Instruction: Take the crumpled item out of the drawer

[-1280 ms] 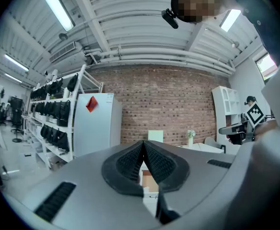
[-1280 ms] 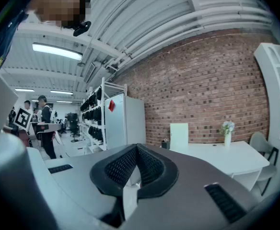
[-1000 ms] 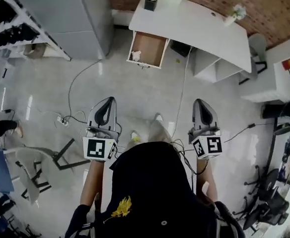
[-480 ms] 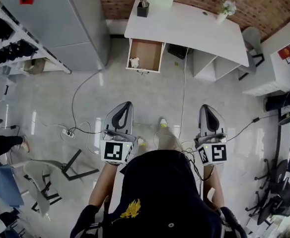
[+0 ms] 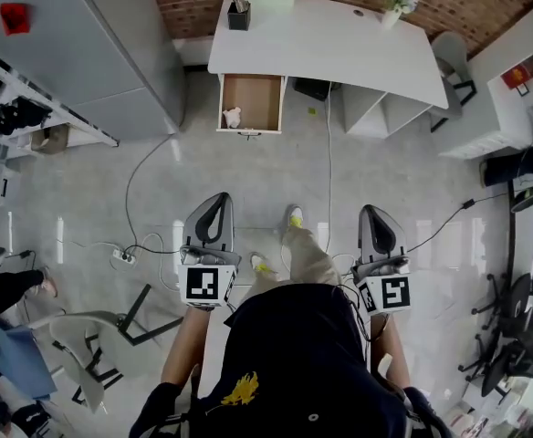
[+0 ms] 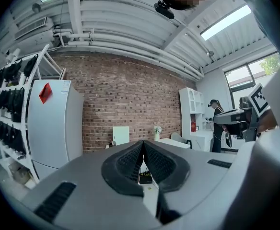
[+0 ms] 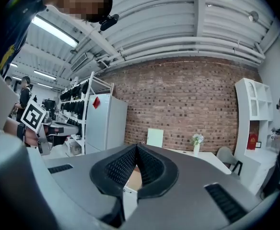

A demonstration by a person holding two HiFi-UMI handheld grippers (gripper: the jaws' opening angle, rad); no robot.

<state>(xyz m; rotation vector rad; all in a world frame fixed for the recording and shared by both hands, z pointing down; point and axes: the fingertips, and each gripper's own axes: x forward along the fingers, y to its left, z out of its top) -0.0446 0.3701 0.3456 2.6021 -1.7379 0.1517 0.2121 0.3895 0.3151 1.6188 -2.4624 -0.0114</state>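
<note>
The left gripper [image 5: 213, 215] and the right gripper [image 5: 376, 226] point ahead side by side. Each has its jaws pressed together at the tips and holds nothing. Well ahead of both, closer to the left gripper's line, the white crumpled item [image 5: 233, 117] lies in the left part of the open wooden drawer [image 5: 263, 97] under the white desk [image 5: 339, 44]. Only the head view shows the item. The right gripper view catches brown drawer wood [image 7: 134, 177] below its closed tips [image 7: 136, 146]. The left gripper view [image 6: 143, 143] shows a standing person [image 6: 217, 123] at the far right.

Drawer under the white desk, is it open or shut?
Open. The drawer sticks out from the desk, its brown inside exposed, with the crumpled item lying in it.
</note>
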